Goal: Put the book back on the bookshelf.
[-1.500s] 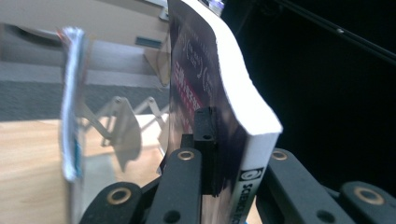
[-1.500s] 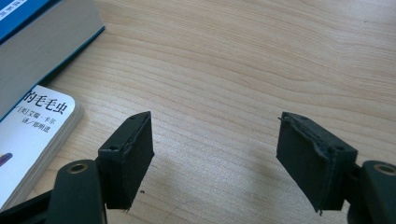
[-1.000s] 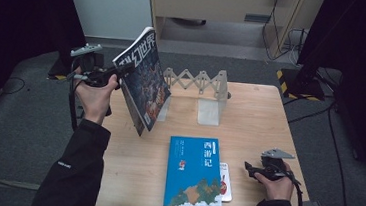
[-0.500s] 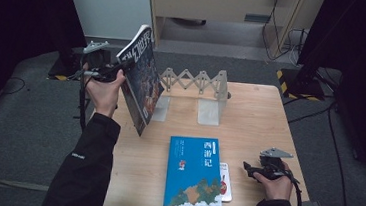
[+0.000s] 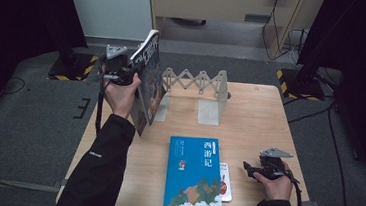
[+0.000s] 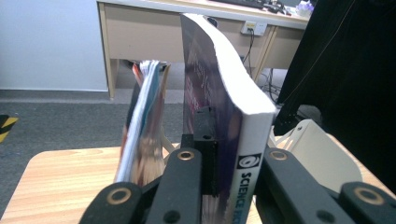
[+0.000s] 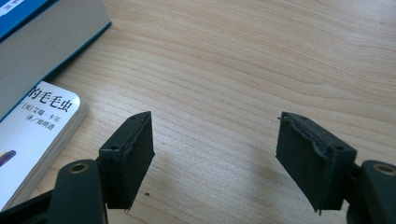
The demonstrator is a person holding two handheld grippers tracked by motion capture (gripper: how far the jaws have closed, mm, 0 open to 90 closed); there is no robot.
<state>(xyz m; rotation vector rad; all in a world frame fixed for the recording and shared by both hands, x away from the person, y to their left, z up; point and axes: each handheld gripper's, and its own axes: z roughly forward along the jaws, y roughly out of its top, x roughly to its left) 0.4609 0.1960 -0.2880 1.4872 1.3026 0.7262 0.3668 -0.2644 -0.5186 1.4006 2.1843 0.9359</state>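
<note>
Magazine-thick book (image 5: pixel 147 82) with a dark, colourful cover stands tilted in the upper left of the high view, lifted off the table over its left rear part, beside the left end of a pale folding book rack (image 5: pixel 197 84). The left gripper (image 5: pixel 123 72) grasps it: in the left gripper view the two black jaws press on either side of the book's (image 6: pixel 243 154) white spine, which carries the word SCIENCE, and the pages curve upward and away. Behind it in that view, a thinner bundle of colourful pages (image 6: pixel 142 135) stands upright, just apart from the held book. A dark sleeve runs from the bottom of the high view up to the hand on this gripper. Lower centre of the high view, a blue book (image 5: pixel 194 174) with Chinese characters lies flat on the wooden table (image 5: pixel 255 119), resting on a smaller white book (image 5: pixel 225 182) whose edge peeks out at its right. Near the lower right, well apart from the held book, the right gripper (image 5: pixel 253 168) rests in a hand low over the table. Its own view shows the jaws spread wide with only bare wood between them, and the white book's (image 7: pixel 37 135) corner at left.
</note>
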